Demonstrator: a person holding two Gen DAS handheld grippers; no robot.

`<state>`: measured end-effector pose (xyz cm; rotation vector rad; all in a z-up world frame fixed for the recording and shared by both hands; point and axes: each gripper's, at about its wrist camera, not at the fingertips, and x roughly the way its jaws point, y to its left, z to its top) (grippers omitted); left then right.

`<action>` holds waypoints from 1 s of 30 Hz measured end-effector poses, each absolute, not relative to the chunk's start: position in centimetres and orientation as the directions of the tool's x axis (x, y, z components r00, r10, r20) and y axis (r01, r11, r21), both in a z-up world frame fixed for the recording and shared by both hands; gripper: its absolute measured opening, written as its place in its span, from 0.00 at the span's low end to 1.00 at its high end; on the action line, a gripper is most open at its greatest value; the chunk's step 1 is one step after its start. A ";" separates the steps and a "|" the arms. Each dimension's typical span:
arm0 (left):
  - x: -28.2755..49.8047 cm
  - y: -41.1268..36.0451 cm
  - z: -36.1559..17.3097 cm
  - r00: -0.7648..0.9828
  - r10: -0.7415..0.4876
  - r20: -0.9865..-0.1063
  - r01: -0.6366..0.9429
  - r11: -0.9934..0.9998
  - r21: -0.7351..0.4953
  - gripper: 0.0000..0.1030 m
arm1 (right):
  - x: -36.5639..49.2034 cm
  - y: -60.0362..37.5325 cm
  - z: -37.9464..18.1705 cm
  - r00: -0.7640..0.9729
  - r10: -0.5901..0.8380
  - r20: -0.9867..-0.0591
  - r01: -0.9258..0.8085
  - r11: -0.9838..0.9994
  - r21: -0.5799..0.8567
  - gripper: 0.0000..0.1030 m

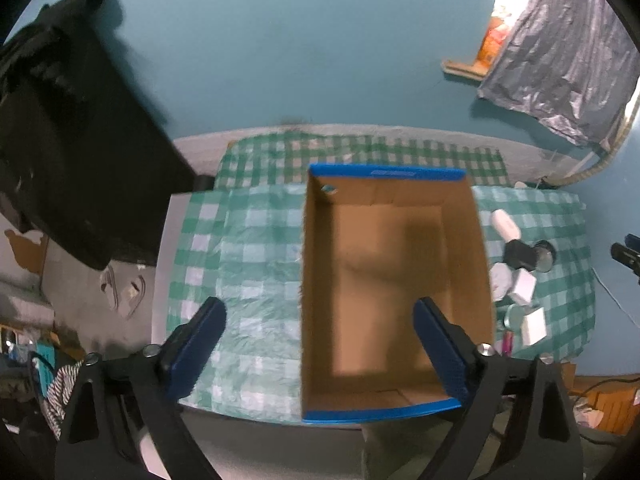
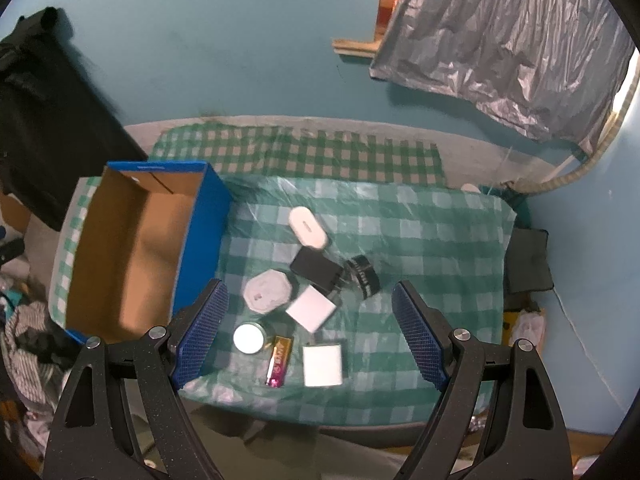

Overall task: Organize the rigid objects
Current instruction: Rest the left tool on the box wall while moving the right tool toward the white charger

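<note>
1. One open blue-rimmed brown cardboard box (image 1: pixel 394 292) sits empty on the green-checked surface (image 2: pixel 420 240), its long axis running away from the cameras.
2. Beside it lie seven small items, including one pink-tipped gold battery (image 2: pixel 279 362) pointing nearwards.
3. The left claw (image 1: pixel 320 344) and the right claw (image 2: pixel 310 334) both gape, holding nothing.

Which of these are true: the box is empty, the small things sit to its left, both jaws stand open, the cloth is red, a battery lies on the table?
1. The box is empty. True.
2. The small things sit left of it. False: they lie to its right.
3. Both the left gripper and right gripper have open jaws. True.
4. The cloth is red. False: green and white checks.
5. A battery lies on the table. True.
</note>
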<state>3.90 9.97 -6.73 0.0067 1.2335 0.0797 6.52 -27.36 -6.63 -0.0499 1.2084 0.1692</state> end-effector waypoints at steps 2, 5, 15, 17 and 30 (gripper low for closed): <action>4.0 10.8 -7.7 0.298 0.075 -0.952 -0.066 0.996 0.058 0.87 | 6.8 -27.6 -7.5 0.332 0.111 -0.937 -0.154 0.986 0.062 0.81; 4.1 11.9 -9.3 0.257 0.062 -0.964 -0.082 0.996 0.042 0.87 | 7.0 -27.6 -8.9 0.308 0.127 -0.943 -0.160 0.984 0.080 0.82; 4.0 13.3 -15.7 0.100 0.025 -0.995 -0.087 0.996 0.017 0.87 | 6.9 -27.5 -14.5 0.215 0.115 -0.970 -0.198 0.977 0.072 0.81; 3.9 13.3 -16.8 0.078 0.028 -0.997 -0.078 0.997 0.022 0.87 | 6.7 -27.5 -15.8 0.200 0.116 -0.973 -0.208 0.975 0.073 0.81; 3.3 13.3 -21.2 -0.008 0.027 -1.000 -0.073 0.997 0.027 0.41 | 4.8 -28.7 -22.4 0.132 0.112 -0.985 -0.191 0.978 0.086 0.82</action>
